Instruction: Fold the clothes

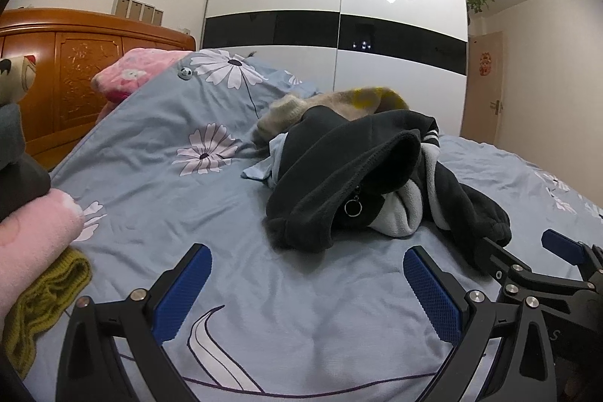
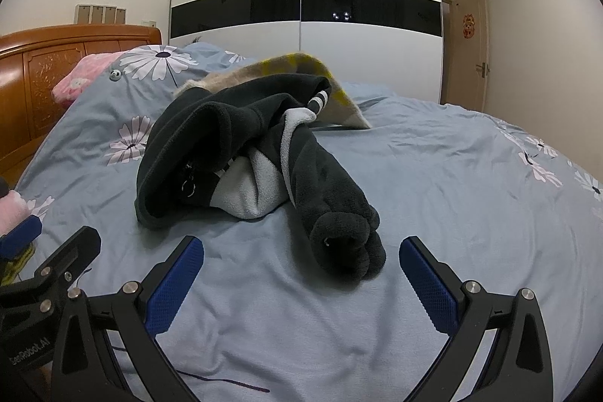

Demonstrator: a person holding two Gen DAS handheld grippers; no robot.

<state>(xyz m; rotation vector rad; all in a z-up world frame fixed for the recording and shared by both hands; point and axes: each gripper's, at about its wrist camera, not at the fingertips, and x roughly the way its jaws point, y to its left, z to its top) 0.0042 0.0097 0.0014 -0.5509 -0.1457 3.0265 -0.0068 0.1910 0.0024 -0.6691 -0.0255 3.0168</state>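
Item: black fleece (image 2: 241,145), crumpled, unfolded. Location: middle of the bed (image 2: 433,176), on the blue flowered cover, ahead of both grippers. Beneath and behind it, a beige and yellow knit (image 2: 301,70); a scrap of pale blue cloth (image 1: 264,168) shows at its left edge in the left view.

Item: sleeve (image 2: 339,225) of the fleece. Lies as a long roll running from the heap toward the right gripper, its cuff end nearest. Long axis: roughly along the line of approach, slanting a little to the right as it comes closer.

Item: zip ring (image 1: 353,205), hanging at the dark opening of the body, facing the left gripper.

Item: right gripper (image 2: 301,274). Jaws spread wide, nothing between the pads. Cuff lies just ahead, between the lines of the two fingers but short of them. Judged the nearer gripper to the sleeve.

Item: left gripper (image 1: 307,283). Jaws spread wide, empty. Body of the fleece lies ahead and slightly right, with bare cover between.

Item: folded stack (image 1: 34,240), pink over olive, at the left edge of the left view; well apart from the heap.

Note: a straight reach by the right gripper would meet the cuff end-on; the left would meet the hem near the zip.
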